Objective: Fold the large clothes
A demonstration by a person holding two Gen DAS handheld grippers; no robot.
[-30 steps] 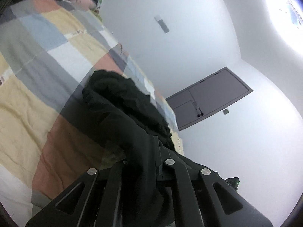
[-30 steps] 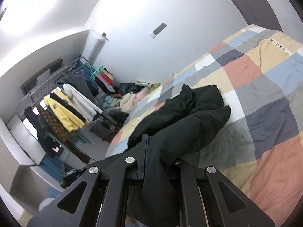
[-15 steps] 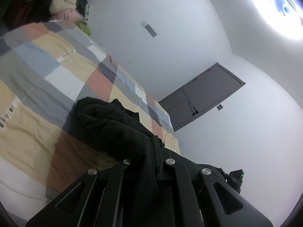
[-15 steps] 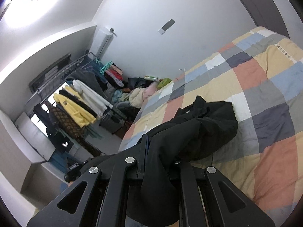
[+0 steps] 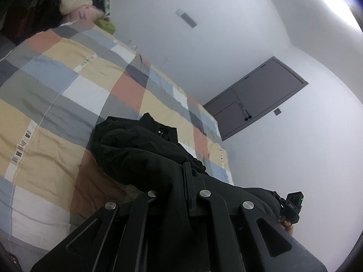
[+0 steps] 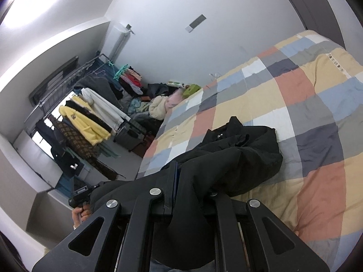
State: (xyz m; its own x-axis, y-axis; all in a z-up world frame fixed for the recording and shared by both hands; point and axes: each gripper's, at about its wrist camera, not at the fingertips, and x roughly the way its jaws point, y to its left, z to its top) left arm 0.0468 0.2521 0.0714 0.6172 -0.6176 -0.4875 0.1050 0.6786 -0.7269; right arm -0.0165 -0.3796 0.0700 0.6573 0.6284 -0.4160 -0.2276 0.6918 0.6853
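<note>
A large black garment [image 5: 140, 154] lies bunched on the checked bed cover [image 5: 56, 86], with its near edge lifted off the bed. My left gripper [image 5: 184, 170] is shut on that edge, and cloth hangs over its fingers. In the right wrist view the same black garment [image 6: 240, 156] stretches from the bed to my right gripper [image 6: 175, 170], which is shut on another part of the edge. Each view shows the other gripper: the right gripper [image 5: 291, 206] at lower right of the left wrist view, the left gripper [image 6: 79, 196] with a hand at lower left of the right wrist view.
The bed cover [image 6: 306, 95] fills most of the right wrist view. A clothes rack [image 6: 74, 104] with hanging coats stands beyond the bed, beside a heap of clothes [image 6: 158, 104]. A grey door [image 5: 256, 104] is set in the white wall past the bed's other end.
Both grippers have risen, lifting the garment's edge. The bed and the bunched cloth now sit farther away and lower in both views.
</note>
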